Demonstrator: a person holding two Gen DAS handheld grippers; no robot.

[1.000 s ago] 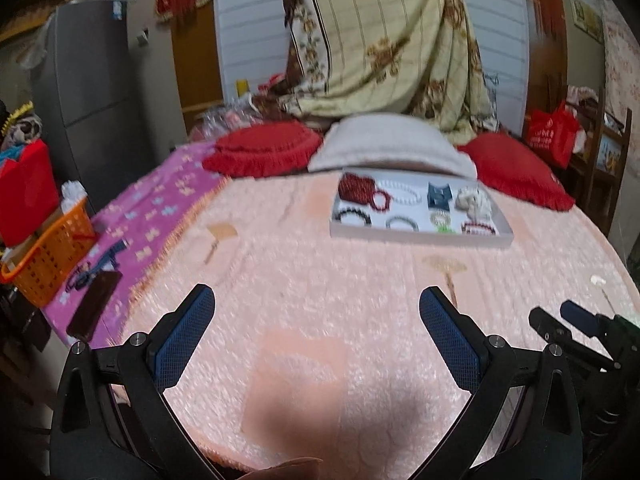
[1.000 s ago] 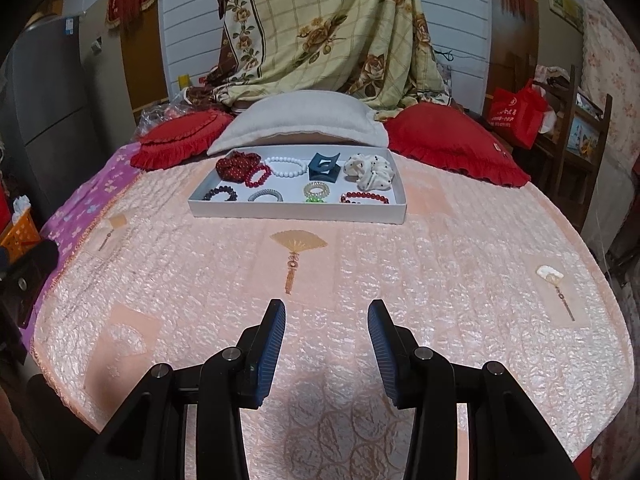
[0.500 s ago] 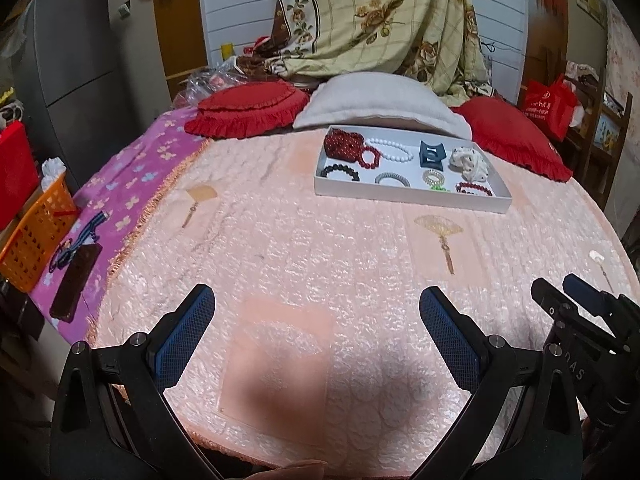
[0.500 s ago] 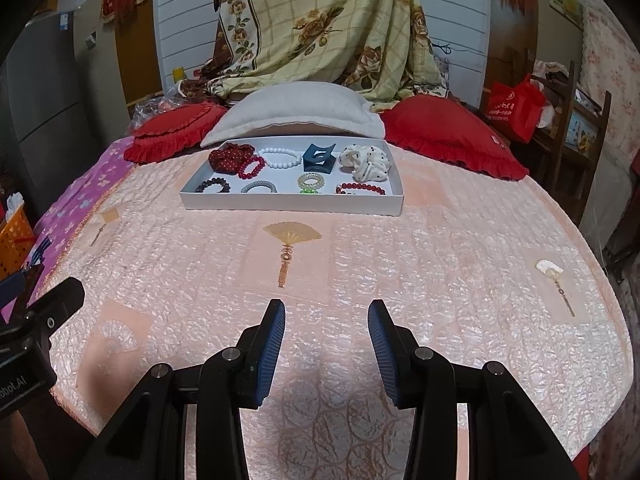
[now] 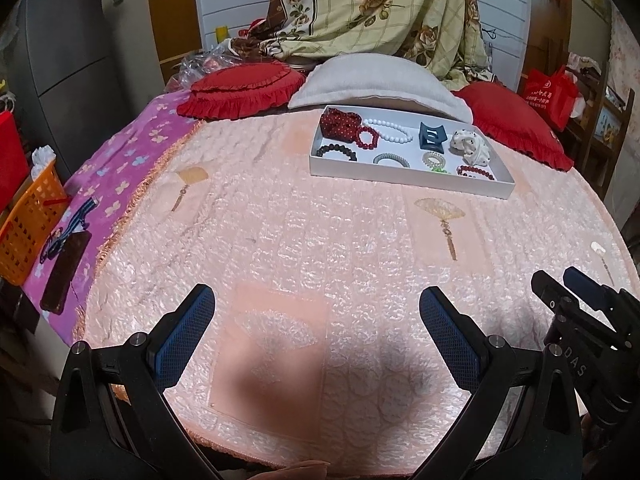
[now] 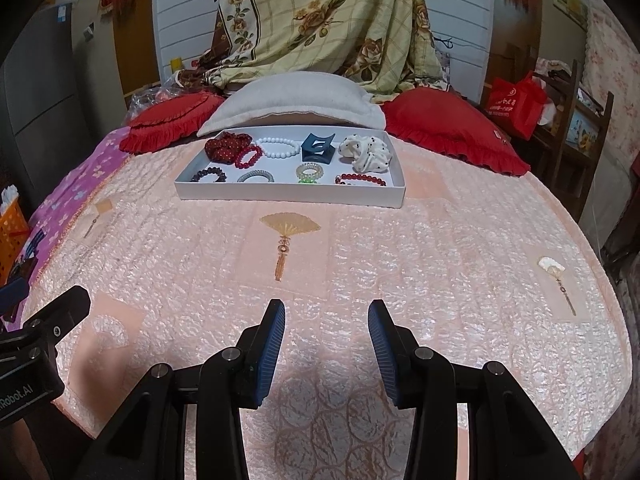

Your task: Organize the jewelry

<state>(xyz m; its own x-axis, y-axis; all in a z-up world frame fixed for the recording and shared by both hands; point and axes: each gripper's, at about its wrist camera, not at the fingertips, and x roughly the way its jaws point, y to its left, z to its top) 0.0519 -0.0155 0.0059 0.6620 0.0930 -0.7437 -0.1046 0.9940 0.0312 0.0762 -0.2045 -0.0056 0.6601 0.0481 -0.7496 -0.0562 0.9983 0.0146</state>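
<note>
- both pairs of fingers stand apart with nothing between them: the left gripper is spread wide over the peach quilt, the right gripper is parted more narrowly, and neither touches any jewelry.
- seen from the right wrist, the white tray lies at 12 o'clock from the right gripper, well apart from it, just in front of a grey pillow.
- from the left wrist, the same tray sits toward 1 o'clock, and the right gripper shows at the 3 o'clock edge.
- back row of the tray, from 9 to 3 o'clock: a dark red scrunchie, a red bead bracelet touching it, a white bead bracelet, a dark blue hair claw, a white dotted scrunchie.
- front row, from 9 to 3 o'clock: a dark bead bracelet, a grey coil hair tie, a pale yellow coil tie lying on something green, a dark red bead bracelet.
- red cushions flank the pillow at 9 and 3 o'clock.
- an embroidered fan motif on the quilt lies between the tray and the right gripper.
</note>
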